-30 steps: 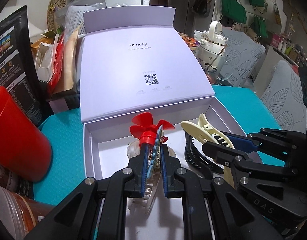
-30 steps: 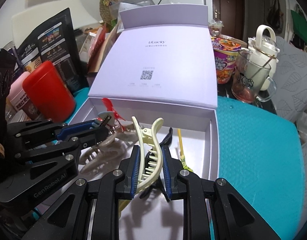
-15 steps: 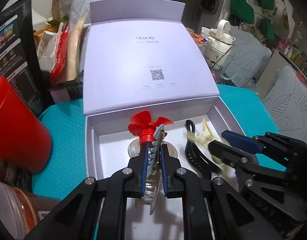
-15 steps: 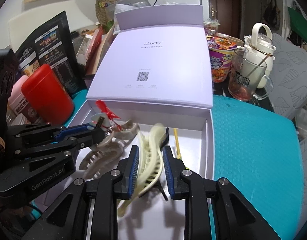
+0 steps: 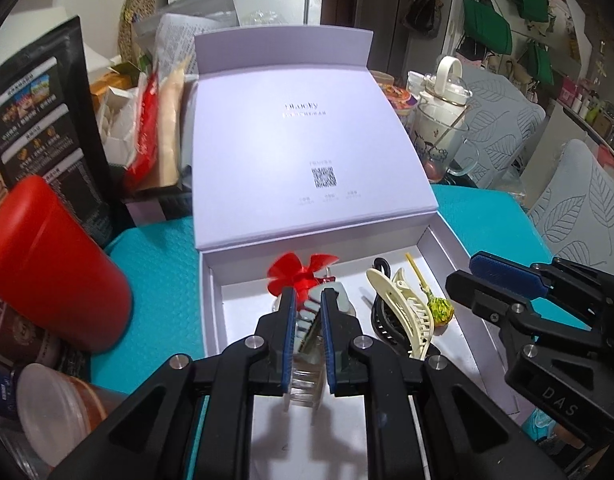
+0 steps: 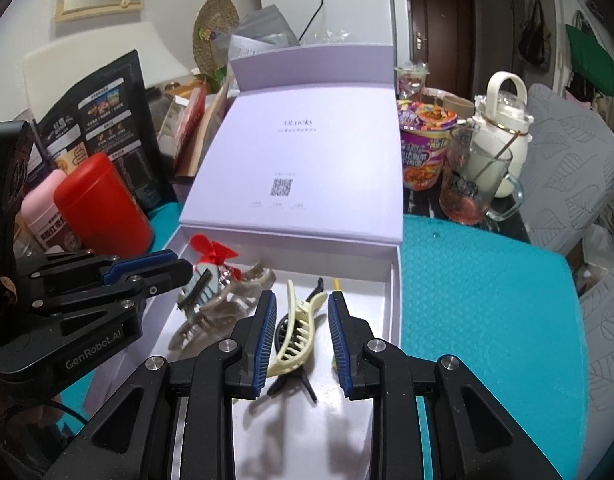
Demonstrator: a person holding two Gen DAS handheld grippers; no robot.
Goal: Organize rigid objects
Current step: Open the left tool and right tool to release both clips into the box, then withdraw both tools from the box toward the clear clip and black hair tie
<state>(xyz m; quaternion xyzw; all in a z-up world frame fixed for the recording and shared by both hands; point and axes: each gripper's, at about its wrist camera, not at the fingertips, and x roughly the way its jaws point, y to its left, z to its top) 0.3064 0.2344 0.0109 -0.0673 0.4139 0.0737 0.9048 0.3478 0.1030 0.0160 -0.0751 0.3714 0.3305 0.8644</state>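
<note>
A lilac box (image 5: 211,300) (image 6: 393,300) lies open on the teal mat, lid tilted back. My left gripper (image 5: 306,304) (image 6: 179,276) is shut on a small clip with a red propeller (image 5: 303,270) (image 6: 211,252), held over the box's left side above a clear beige claw clip (image 6: 227,304). My right gripper (image 6: 301,308) (image 5: 503,284) is open. A cream claw clip (image 6: 295,336) (image 5: 403,312) lies between its fingers on a black clip (image 5: 381,320) in the box. A green lollipop (image 5: 439,308) lies beside them.
A red canister (image 5: 51,264) (image 6: 101,204) stands left of the box, with jars (image 5: 55,408) in front of it. Snack bags (image 5: 39,112) stand behind. A noodle cup (image 6: 423,148), glass mug (image 6: 471,184) and white kettle (image 6: 503,120) stand at the back right. Teal mat (image 6: 487,320) lies to the right.
My right gripper lowered the cream claw clip into the box, opened and let it go. My left gripper stayed shut on the propeller clip and drew back slightly.
</note>
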